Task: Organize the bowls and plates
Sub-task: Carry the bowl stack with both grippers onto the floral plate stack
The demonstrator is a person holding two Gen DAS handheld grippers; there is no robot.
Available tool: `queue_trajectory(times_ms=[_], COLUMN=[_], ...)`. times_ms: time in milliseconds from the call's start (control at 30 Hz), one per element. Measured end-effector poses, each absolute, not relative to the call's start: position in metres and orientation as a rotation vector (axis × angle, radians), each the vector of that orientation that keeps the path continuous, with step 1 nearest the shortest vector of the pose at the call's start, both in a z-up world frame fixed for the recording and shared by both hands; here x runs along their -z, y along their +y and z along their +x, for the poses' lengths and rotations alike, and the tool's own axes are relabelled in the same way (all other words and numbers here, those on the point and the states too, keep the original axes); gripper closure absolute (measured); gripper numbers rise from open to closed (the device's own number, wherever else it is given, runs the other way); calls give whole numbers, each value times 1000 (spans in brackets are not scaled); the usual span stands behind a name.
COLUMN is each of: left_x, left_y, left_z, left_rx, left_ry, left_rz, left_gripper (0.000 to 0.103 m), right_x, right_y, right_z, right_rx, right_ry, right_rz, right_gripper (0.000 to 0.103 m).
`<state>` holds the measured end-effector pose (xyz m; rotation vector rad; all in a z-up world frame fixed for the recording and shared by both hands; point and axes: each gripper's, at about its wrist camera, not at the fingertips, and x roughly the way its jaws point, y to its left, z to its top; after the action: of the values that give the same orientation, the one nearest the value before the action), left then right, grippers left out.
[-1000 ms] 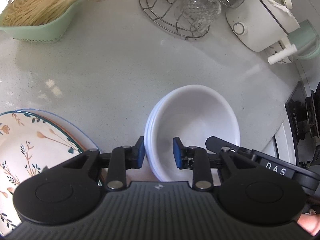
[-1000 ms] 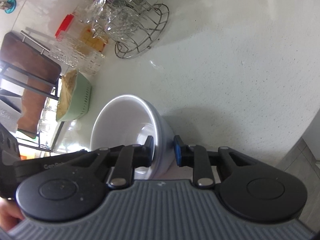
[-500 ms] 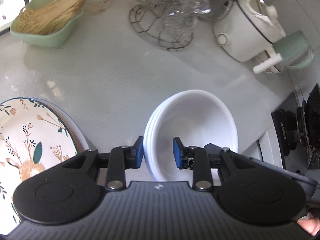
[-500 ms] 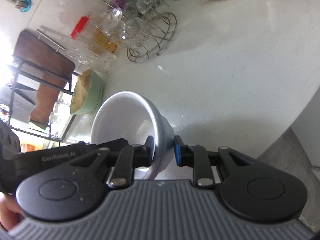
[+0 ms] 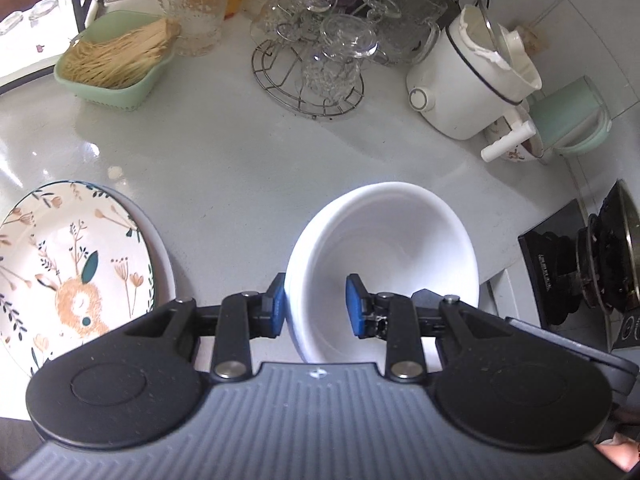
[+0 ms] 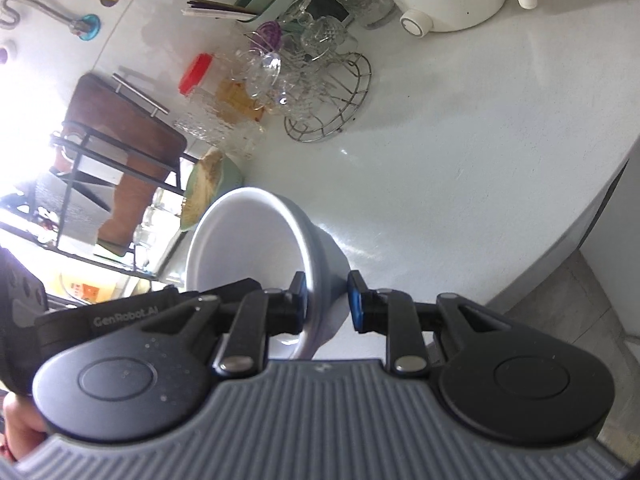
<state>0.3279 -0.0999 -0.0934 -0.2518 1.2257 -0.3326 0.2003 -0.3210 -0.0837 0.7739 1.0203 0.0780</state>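
A stack of white bowls [image 5: 384,248] hangs above the white counter, held from both sides. My left gripper [image 5: 316,306] is shut on its near rim, one pad outside and one inside. My right gripper [image 6: 325,300] is shut on the opposite rim of the white bowls [image 6: 248,240], which look tilted in the right wrist view. A floral plate [image 5: 68,272] lies on another plate at the left, on the counter.
A wire rack of glasses [image 5: 320,52], a green basket of sticks [image 5: 116,60], a white cooker [image 5: 468,80] and a green jug [image 5: 572,116] stand at the back. A stove [image 5: 592,272] is at the right. The counter edge [image 6: 580,220] curves right.
Both grippers have risen with the bowl stack, which now hangs higher above the counter. More of the back of the counter has come into view.
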Motion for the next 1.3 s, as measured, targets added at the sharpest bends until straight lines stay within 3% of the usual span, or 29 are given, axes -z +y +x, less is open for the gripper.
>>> queue_trajectory(times_ms=[333,767,1100,1300], left_x=[65,54,76,117], left_y=[-59,51,124,144], left_z=[314,310,300,304], left_rx=[342,264,177,144], left_ry=[1187,1109,1102,1159], left_rz=[-326,-485,-574,-565], left_gripper=[69,69,68,68], right_x=[56,39,51,83], right_y=[-303,-216,-149,-124], right_z=[198,226,248,262], right_rx=[-100,-206,-287,-288], right_ry=[987,979,1066,1165], right_rz=[813,706,650,634], right_gripper=[78,78,77,77])
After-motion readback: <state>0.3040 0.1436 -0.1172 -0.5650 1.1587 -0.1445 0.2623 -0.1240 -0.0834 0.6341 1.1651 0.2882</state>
